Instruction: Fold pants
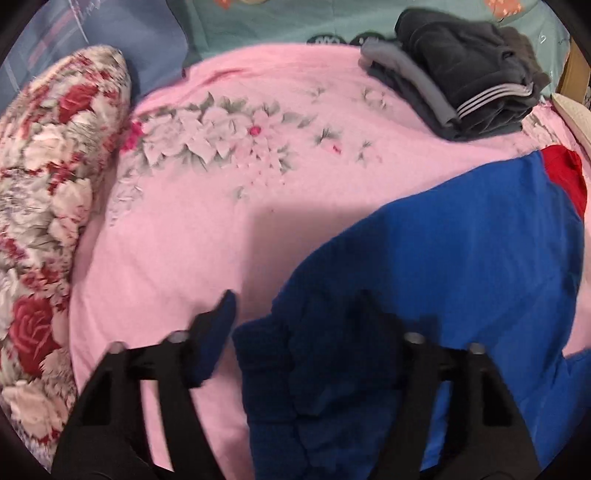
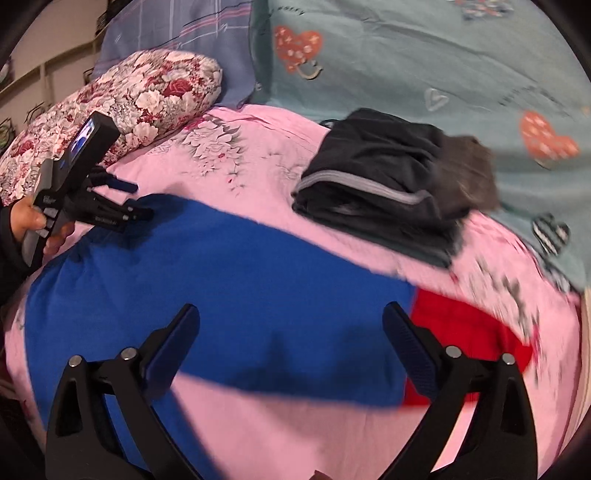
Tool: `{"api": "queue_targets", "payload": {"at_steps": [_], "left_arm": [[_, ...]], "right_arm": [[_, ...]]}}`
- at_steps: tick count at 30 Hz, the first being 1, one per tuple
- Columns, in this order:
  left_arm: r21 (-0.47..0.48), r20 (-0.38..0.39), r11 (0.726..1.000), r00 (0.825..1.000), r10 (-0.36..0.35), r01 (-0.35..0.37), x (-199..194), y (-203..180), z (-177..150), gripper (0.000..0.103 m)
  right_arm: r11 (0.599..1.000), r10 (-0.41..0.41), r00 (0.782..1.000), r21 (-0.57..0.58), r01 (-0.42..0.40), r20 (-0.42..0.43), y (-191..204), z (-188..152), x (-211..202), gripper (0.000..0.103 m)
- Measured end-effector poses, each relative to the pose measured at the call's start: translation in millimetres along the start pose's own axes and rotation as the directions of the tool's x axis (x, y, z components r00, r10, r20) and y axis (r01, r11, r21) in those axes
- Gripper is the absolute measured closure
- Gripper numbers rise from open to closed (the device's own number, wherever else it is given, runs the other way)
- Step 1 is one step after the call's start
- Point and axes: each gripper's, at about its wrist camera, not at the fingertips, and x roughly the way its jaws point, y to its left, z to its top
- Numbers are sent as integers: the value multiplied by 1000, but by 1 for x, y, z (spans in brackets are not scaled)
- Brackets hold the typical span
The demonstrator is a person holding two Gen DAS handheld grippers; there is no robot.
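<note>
Both tools hang over blue pants (image 2: 229,280) spread flat on a pink floral bedsheet (image 1: 207,206). Left tool (image 1: 299,314), seen from its own camera, has its jaws partly apart; the blue-padded left finger sits over bare pink sheet, while the right finger is a dark blur over the bunched, shadowed end of the pants. Whether either pad presses on the cloth cannot be told through the blur. In the right wrist view this same tool (image 2: 142,201) appears at the far left end of the pants, carried by a hand (image 2: 29,221) in a dark sleeve.

Right tool (image 2: 291,332) stands wide open, with nothing in its grip. Its two blue-padded fingers straddle the near edge of the pants, close to where the blue cloth meets a red band (image 2: 465,332) at the right end.

Beyond the pants, well apart from them, lies a stack of folded dark clothes (image 2: 388,184) with grey stripes, at the far edge of the pink sheet. A rose-patterned pillow (image 1: 48,206) lies along the left side of the sheet. Behind everything, a teal blanket (image 2: 424,66) with orange hearts covers the far part of the bed, beside a blue plaid pillow (image 2: 184,33).
</note>
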Motion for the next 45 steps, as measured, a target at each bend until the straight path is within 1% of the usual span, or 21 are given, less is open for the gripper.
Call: {"api": "queue_targets", "payload": {"at_steps": [1, 2, 4, 8, 10, 11, 12, 13, 14, 15, 16, 19, 22, 24, 28, 32, 33, 36, 39, 42, 45], "left_arm": [[4, 0, 1000, 1000, -20, 20, 4, 0, 0, 54], [16, 17, 999, 999, -30, 30, 3, -1, -1, 58], [46, 27, 999, 1000, -15, 14, 2, -5, -2, 62], [74, 33, 997, 999, -3, 0, -2, -9, -10, 67], [73, 36, 997, 999, -6, 3, -2, -8, -11, 70], [77, 35, 997, 999, -4, 1, -2, -8, -11, 72], [82, 30, 997, 1000, 0, -3, -1, -9, -11, 75], [86, 30, 996, 1000, 6, -8, -1, -10, -10, 77], [89, 36, 996, 999, 14, -18, -2, -11, -10, 81], [86, 40, 996, 999, 19, -22, -3, -12, -9, 85], [82, 42, 996, 999, 21, -25, -4, -12, -8, 87], [77, 50, 996, 998, 31, -35, -8, -14, -6, 90], [63, 74, 997, 997, 38, -42, -21, -14, -4, 90], [53, 101, 998, 994, 36, -42, -39, -13, -5, 90], [59, 163, 998, 986, 28, -38, -88, -18, -19, 90], [107, 206, 994, 978, 7, -29, -137, -25, -58, 90], [117, 207, 993, 978, -8, -17, -150, -27, -76, 90], [128, 184, 992, 982, -31, 7, -164, -30, -121, 91], [147, 135, 989, 990, -38, 18, -161, -38, -168, 91], [145, 78, 989, 996, -49, 37, -148, -47, -204, 91], [106, 73, 993, 996, -58, 50, -145, -48, -225, 90]], "right_arm": [[1000, 13, 1000, -15, -13, -19, -5, 11, 14, 12], [999, 14, 999, -38, -15, -40, -10, 23, 32, 19], [995, 4, 996, -97, -13, -88, -16, 40, 67, 23], [983, -4, 987, -182, -26, -163, -25, 47, 117, 24], [979, -3, 982, -198, -35, -187, -28, 46, 134, 32], [977, 12, 975, -206, -59, -221, -30, 44, 144, 43], [977, 57, 973, -188, -100, -224, -34, 42, 146, 60], [974, 145, 959, -135, -182, -244, -40, 44, 148, 72], [967, 209, 944, -93, -239, -254, -44, 43, 147, 89], [966, 217, 943, -85, -245, -253, -44, 44, 145, 94], [969, 190, 952, -110, -222, -241, -43, 44, 143, 95], [971, 178, 961, -120, -206, -211, -39, 44, 132, 96], [974, 177, 974, -115, -194, -144, -35, 49, 107, 97], [974, 187, 979, -114, -196, -85, -32, 53, 80, 97], [968, 218, 976, -132, -215, 11, -22, 44, 9, 97], [954, 261, 962, -173, -246, 74, 17, 7, -72, 97], [949, 277, 958, -177, -260, 80, 30, -8, -90, 97], [935, 321, 945, -177, -306, 58, 68, -57, -121, 97], [920, 362, 932, -154, -360, -16, 109, -111, -121, 97], [927, 336, 938, -148, -346, -90, 140, -159, -104, 97], [939, 306, 946, -127, -318, -105, 150, -177, -96, 96]]}}
